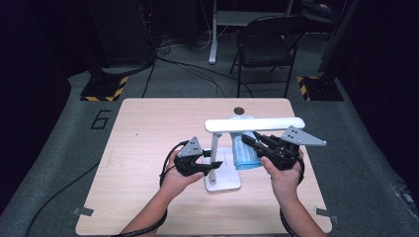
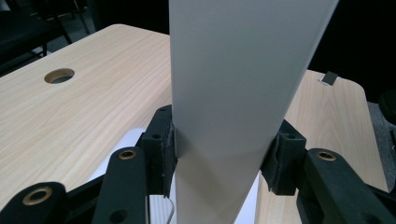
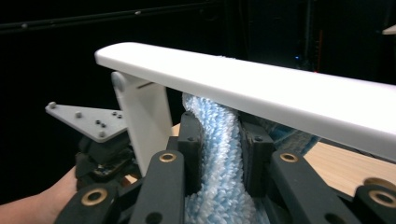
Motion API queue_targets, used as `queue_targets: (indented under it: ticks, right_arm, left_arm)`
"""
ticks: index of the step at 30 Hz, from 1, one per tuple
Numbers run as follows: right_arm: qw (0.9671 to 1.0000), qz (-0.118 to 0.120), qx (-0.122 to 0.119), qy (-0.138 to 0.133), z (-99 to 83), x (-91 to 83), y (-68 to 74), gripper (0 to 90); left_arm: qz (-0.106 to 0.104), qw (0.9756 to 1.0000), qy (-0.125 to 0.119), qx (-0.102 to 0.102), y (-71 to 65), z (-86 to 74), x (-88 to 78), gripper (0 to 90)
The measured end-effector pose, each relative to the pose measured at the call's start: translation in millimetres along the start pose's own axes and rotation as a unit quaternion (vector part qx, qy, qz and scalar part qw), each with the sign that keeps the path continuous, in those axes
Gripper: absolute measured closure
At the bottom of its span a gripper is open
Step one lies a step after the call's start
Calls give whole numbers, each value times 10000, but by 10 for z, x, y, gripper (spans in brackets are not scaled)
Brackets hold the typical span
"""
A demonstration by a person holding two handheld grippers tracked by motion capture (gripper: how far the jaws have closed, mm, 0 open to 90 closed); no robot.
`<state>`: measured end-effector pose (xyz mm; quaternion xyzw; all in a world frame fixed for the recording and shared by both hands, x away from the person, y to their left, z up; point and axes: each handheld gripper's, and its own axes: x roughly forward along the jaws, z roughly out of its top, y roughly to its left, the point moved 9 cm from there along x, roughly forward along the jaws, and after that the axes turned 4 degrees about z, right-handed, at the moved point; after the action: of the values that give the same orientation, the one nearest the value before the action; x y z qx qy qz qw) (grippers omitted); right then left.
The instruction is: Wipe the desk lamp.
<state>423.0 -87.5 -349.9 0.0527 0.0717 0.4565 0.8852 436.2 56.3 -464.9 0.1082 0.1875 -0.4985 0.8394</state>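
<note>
two grippers work a white lamp [image 1: 220, 148] mid-table in the high view. left gripper view: left gripper [image 2: 219, 156] clamps the lamp's post [image 2: 233, 93]. right gripper view: right gripper [image 3: 219, 154] pinches a blue cloth [image 3: 217, 154] under the lamp's bar [image 3: 261, 88].

My left tongs [image 1: 213, 165] and right tongs [image 1: 248, 140] are matte black, each bearing a grey three-cornered plate dotted with small screws. Brass-ringed pivot holes mark the jaw links, and the pads look rubbery and ridged. Black cables trail back from both units. Forearms are bare, no sleeves.
</note>
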Motion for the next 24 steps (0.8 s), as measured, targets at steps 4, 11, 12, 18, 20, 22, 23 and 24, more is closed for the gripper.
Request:
queue_targets:
  ticks: [4, 11, 12, 18, 20, 22, 23, 24]
  right_arm:
    - [9998, -165, 133, -43, -21, -113, -126, 737]
    - [9985, -253, 482, -40, -59, -302, -330, 735]
    - [9984, -271, 503, -13, -68, -314, -344, 734]
    - [9983, -303, 500, 68, -78, -334, -359, 731]
    - [9982, -306, 504, 98, -80, -337, -365, 730]
    - [9984, -307, 474, 96, -75, -333, -381, 729]
    - [9984, -314, 463, 103, -73, -333, -387, 730]
    - [9984, -325, 455, 120, -69, -334, -393, 729]
  left_arm:
    - [24, 10000, -18, -15, 3, -4, -3, 526]
    - [-31, 10000, 43, -21, 5, 3, -1, 523]
    - [-46, 10000, 74, -7, 10, 5, -2, 521]
    - [-259, 9995, 190, -18, 35, 76, -39, 490]
    - [-285, 9995, 114, 23, 35, 159, -75, 480]
    - [-315, 9994, 85, 88, 30, 232, -108, 475]
    - [-322, 9994, 85, 131, 23, 294, -136, 474]
    - [-355, 9993, 59, 128, 12, 327, -146, 474]
